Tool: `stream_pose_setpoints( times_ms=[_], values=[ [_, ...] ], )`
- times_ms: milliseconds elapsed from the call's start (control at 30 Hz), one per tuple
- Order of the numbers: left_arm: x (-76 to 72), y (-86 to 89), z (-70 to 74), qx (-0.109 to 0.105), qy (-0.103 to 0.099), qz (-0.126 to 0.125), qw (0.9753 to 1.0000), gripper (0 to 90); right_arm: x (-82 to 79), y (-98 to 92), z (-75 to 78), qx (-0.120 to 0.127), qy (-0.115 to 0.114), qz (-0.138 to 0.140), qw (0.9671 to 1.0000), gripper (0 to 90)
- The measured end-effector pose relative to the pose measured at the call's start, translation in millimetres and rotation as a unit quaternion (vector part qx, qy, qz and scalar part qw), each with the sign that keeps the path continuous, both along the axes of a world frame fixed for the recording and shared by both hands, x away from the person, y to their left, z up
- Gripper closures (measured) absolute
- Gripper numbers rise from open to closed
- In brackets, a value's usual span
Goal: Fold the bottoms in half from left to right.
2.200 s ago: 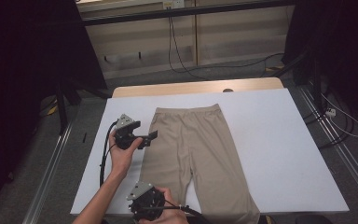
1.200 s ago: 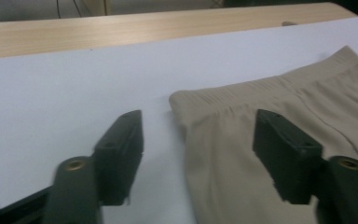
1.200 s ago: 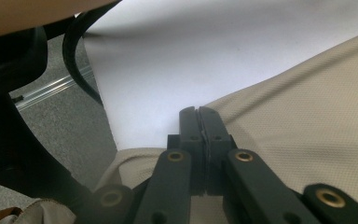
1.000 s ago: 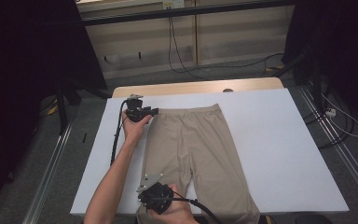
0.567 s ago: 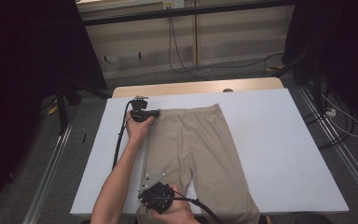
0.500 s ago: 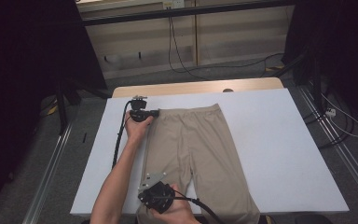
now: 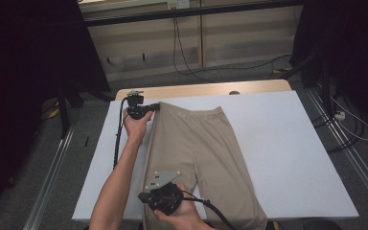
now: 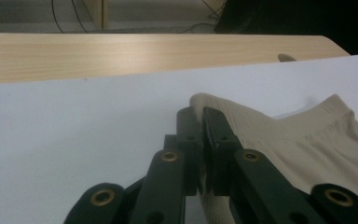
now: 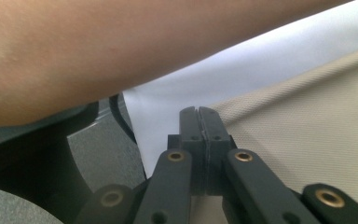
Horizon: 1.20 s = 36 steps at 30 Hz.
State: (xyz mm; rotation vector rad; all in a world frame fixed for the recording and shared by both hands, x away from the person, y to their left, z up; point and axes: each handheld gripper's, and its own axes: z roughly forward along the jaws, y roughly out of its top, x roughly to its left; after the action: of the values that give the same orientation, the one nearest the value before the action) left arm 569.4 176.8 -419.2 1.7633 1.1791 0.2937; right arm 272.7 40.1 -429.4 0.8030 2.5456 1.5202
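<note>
left jaws: pressed together on the far left corner of the pants' waistband; in the left gripper view i see a peak of cloth pinched between them.
right jaws: pressed together at the left edge of the near leg; i judge they pinch the hem there, though the cloth between them is hard to make out.
left gripper (image 7: 154, 107): at the far left corner of the pants, my arm stretched out along their left edge.
right gripper (image 7: 143, 196): near the table's front edge, at the left leg's outer side, grey plate on top.
pants (image 7: 199, 158): beige, fine knit, laid flat on the white sheet (image 7: 287, 143), waistband far, legs toward me, near the sheet's middle and a bit left.
look: smooth, few creases, ribbed waistband; the corner in the left jaws lifts slightly off the sheet.
step: i judge both grips are set along the left side, ready for a lengthwise fold.
next move: i'd lift both ends together, keep the edge taut, carry it over to the right edge and lay it down with the legs matched.
risk: thin cloth may slip or sag between the grips.
beyond: bare wood of the table (image 7: 206, 89) shows past the sheet.
</note>
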Motion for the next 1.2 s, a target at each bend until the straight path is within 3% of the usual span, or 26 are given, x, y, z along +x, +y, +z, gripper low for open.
stream_pose_setpoints(
  times_ms=[167,267,400,600,1000,1200],
  values=[
    [1.9,7.2,7.1,0.006,-0.001,0.007,1.0000,86.2,-1.1,0.3,12.5,0.022,-0.011,0.009,0.9997,90.0],
    [2.1,13.6,7.8,-0.005,0.002,0.016,0.9999,86.2,-0.7,0.4,20.3,0.036,-0.018,0.013,0.9991,90.0],
    [-0.1,15.7,11.7,-0.001,-0.003,0.016,0.9999,86.2,2.0,2.5,27.1,0.051,-0.018,0.017,0.9984,90.0],
    [-4.9,22.5,23.1,-0.001,-0.013,0.022,0.9997,86.2,0.1,9.4,34.9,0.056,-0.025,0.027,0.9977,90.0],
    [-14.0,59.7,48.0,0.005,-0.028,0.052,0.9982,86.1,-3.9,20.7,55.7,0.072,-0.041,0.049,0.9954,90.0],
    [-17.6,77.5,63.4,0.010,-0.043,0.064,0.9970,86.2,-1.9,26.1,77.5,0.092,-0.059,0.054,0.9925,90.0]
  ],
)
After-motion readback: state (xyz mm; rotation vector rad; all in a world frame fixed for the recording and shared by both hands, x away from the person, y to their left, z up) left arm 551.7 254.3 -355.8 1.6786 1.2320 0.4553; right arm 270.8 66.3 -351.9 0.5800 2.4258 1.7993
